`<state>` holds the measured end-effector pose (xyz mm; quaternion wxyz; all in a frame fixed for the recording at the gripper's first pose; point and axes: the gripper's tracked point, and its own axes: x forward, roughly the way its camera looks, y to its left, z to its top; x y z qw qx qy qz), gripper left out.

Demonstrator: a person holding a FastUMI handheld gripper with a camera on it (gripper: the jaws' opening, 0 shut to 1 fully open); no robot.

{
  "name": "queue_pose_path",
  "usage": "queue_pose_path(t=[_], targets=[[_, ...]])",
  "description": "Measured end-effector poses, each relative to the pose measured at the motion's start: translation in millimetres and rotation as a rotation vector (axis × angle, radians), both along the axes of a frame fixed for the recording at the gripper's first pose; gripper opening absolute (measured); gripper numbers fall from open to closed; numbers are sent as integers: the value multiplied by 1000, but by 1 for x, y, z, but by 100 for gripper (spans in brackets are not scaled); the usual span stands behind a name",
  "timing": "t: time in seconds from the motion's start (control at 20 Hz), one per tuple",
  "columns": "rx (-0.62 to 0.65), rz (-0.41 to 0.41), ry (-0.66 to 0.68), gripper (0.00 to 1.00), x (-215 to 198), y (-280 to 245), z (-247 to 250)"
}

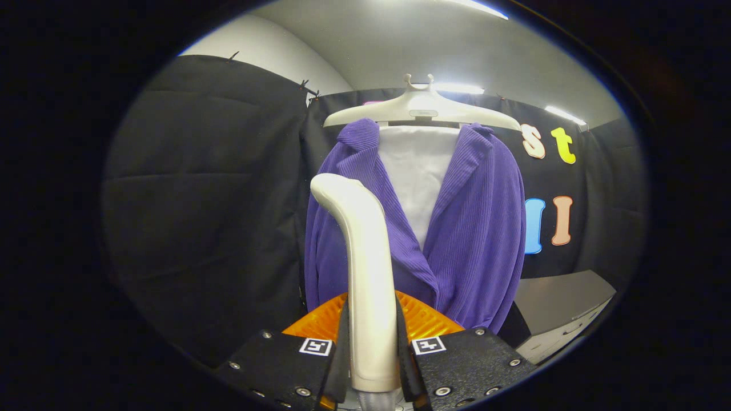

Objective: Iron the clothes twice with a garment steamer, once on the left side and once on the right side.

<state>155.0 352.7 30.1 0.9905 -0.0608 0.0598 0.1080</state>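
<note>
A purple ribbed jacket (474,228) hangs on a white hanger (421,108), with a white board (420,171) showing between its lapels. My gripper (371,342) is shut on the handle of a white garment steamer (365,274), which stands upright between the fingers. The steamer's curved head (334,191) reaches up in front of the jacket's left half, near chest height. Whether the head touches the cloth I cannot tell.
Black cloth (211,200) walls the booth to the left and behind the jacket. A grey cabinet (562,308) stands low to the right of the jacket. Ceiling lights (457,88) glow above the hanger.
</note>
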Motion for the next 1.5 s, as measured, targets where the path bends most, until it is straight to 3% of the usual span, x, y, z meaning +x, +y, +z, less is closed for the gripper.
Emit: queue_pose_path(t=[0.6,1.2,1.5], targets=[[-142,-36,17,37,-11,-16,-64],[-236,21,274,37,-38,-27,-180],[-222,31,409,37,-50,-38,-231]])
